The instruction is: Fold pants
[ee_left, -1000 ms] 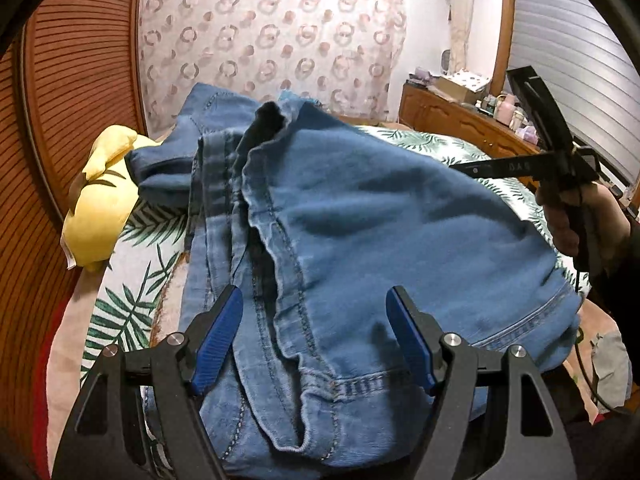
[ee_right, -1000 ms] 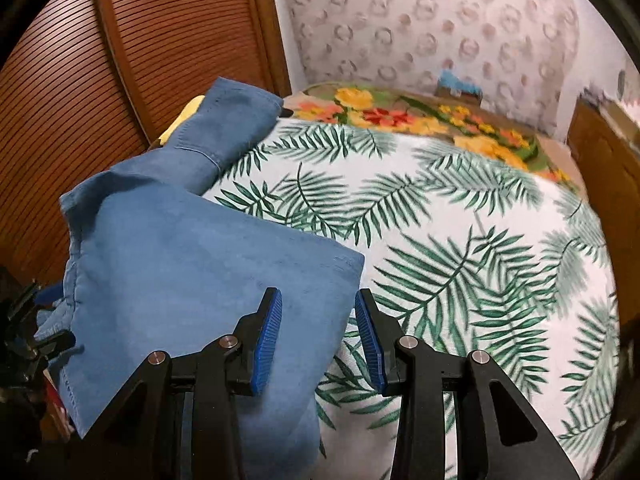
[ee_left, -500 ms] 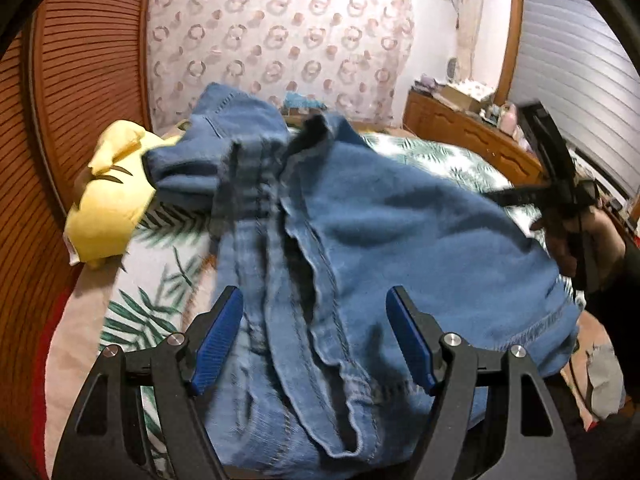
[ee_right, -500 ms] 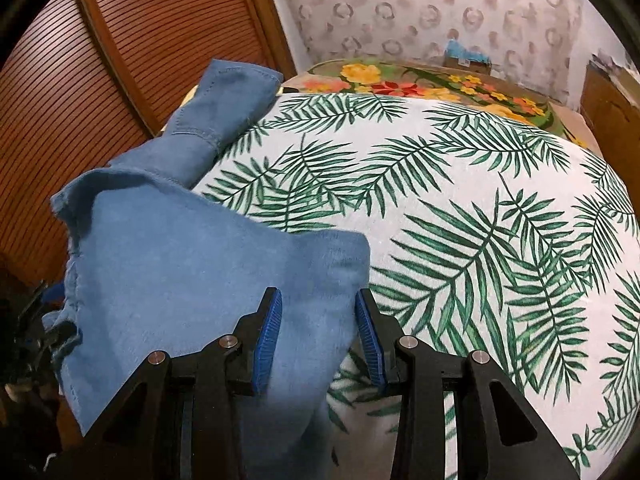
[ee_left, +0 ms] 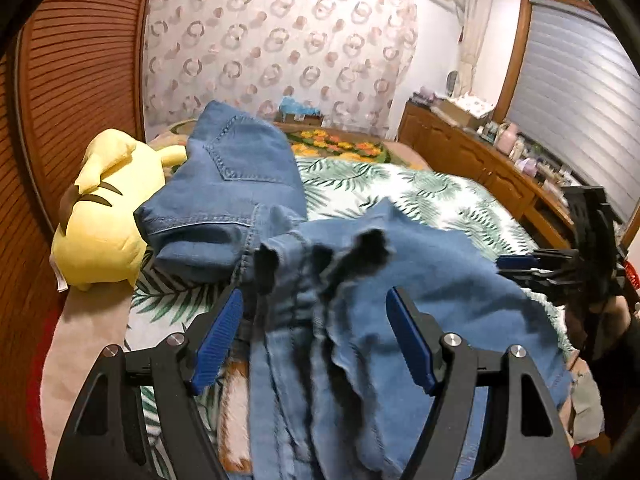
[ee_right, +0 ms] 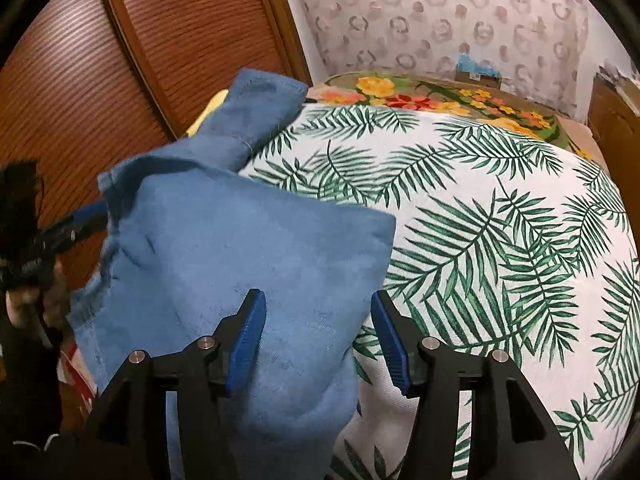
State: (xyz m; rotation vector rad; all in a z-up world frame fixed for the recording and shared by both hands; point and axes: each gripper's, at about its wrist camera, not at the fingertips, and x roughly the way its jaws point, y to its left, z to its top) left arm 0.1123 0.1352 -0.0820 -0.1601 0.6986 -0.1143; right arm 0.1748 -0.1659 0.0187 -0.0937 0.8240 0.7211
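one pants, two open claws

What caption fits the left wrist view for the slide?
Open left gripper over rumpled jeans on a leaf-print bed, yellow plush toy alongside.

Ring-patterned wallpaper, slatted wooden doors, a wooden dresser beneath blinds.

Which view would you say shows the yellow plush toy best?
The left wrist view: the plush toy lies in full sight beside the jeans on the bed. The right wrist view shows only a yellow sliver behind the denim.
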